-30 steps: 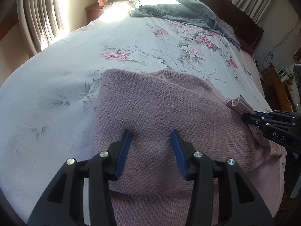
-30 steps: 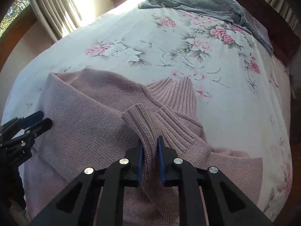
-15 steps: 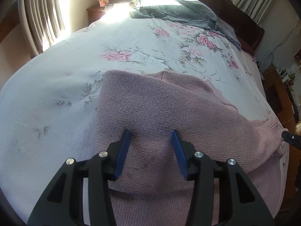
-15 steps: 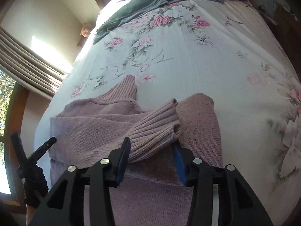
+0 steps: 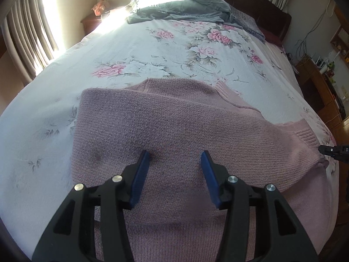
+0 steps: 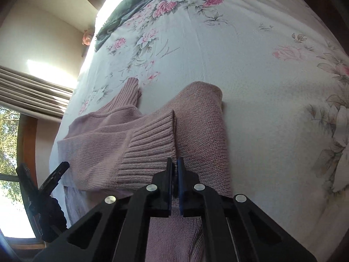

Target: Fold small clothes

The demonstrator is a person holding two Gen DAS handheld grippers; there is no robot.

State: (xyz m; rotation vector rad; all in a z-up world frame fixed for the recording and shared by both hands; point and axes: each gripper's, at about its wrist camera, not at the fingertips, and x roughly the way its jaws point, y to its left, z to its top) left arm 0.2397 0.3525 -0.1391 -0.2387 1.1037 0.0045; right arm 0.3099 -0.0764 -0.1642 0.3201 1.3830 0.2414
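Observation:
A dusty-pink knitted sweater (image 5: 174, 122) lies flat on the flowered bedspread (image 5: 165, 50), one sleeve folded across its body. My left gripper (image 5: 175, 160) hovers open just above the sweater's near middle, with nothing between its blue pads. In the right wrist view the ribbed cuff (image 6: 150, 144) of the folded sleeve lies on the sweater (image 6: 202, 126). My right gripper (image 6: 174, 166) is shut at the cuff's corner, pinching the knit. The right gripper's tip (image 5: 331, 150) shows at the right edge of the left wrist view, beside the cuff (image 5: 305, 137). The left gripper (image 6: 54, 174) appears at lower left.
A grey blanket (image 5: 183, 8) is bunched at the head of the bed by the dark headboard (image 5: 272, 11). Curtains (image 5: 28, 35) and a nightstand (image 5: 91, 21) stand to the left. A wooden dresser (image 5: 316, 83) with cables lines the right side.
The right gripper let go of the sleeve, which now lies across the body, then shut again at the cuff's corner. The left gripper stayed open in place.

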